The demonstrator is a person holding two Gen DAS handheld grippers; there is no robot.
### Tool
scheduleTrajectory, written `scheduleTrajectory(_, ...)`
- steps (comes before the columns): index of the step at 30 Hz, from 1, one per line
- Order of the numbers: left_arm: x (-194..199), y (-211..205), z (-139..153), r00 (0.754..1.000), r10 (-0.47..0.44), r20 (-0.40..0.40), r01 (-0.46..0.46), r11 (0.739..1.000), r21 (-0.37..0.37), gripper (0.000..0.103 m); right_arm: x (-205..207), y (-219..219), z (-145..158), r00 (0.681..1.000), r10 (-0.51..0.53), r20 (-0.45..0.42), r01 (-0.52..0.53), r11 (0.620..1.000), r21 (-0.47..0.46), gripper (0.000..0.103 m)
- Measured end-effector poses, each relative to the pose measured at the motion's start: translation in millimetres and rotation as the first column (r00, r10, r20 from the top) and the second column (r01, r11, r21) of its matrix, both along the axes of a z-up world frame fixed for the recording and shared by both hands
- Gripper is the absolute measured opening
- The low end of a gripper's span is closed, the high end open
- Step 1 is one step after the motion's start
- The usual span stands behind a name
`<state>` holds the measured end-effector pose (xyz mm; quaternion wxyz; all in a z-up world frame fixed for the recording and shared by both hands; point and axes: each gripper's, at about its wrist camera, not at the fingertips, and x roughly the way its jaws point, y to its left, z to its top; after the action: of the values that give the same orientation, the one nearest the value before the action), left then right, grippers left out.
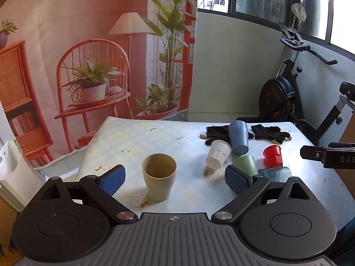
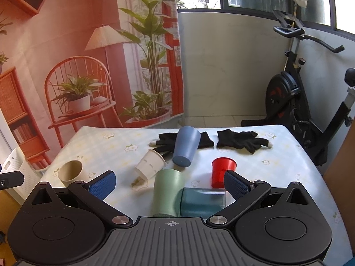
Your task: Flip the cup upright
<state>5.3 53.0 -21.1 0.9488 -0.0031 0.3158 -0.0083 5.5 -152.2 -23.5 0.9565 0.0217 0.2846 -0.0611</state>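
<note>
A beige cup (image 1: pixel 159 176) stands upright between the open fingers of my left gripper (image 1: pixel 175 178); it also shows at the left in the right wrist view (image 2: pixel 70 173). A red cup (image 2: pixel 222 171) stands upright. A green cup (image 2: pixel 168 191), a clear teal cup (image 2: pixel 203 201), a white paper cup (image 2: pixel 150 165) and a blue cup (image 2: pixel 186 146) lie on their sides or tilted. My right gripper (image 2: pixel 169 185) is open and empty above the green and teal cups.
Two black gloves (image 2: pixel 241 141) lie at the far side of the floral tablecloth (image 2: pixel 111 148). An exercise bike (image 2: pixel 295 102) stands to the right beyond the table. A white basket (image 1: pixel 15 166) sits on the floor at the left.
</note>
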Motion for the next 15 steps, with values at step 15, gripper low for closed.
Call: scheduleTrajectory(15, -2.9, -2.4, 4.8, 1.000, -0.003, 0.025, 0.003, 1.000, 0.008, 0.098, 0.5, -1.4, 3.2, 1.000, -0.001, 0.004, 0.001, 1.000, 0.000, 0.103)
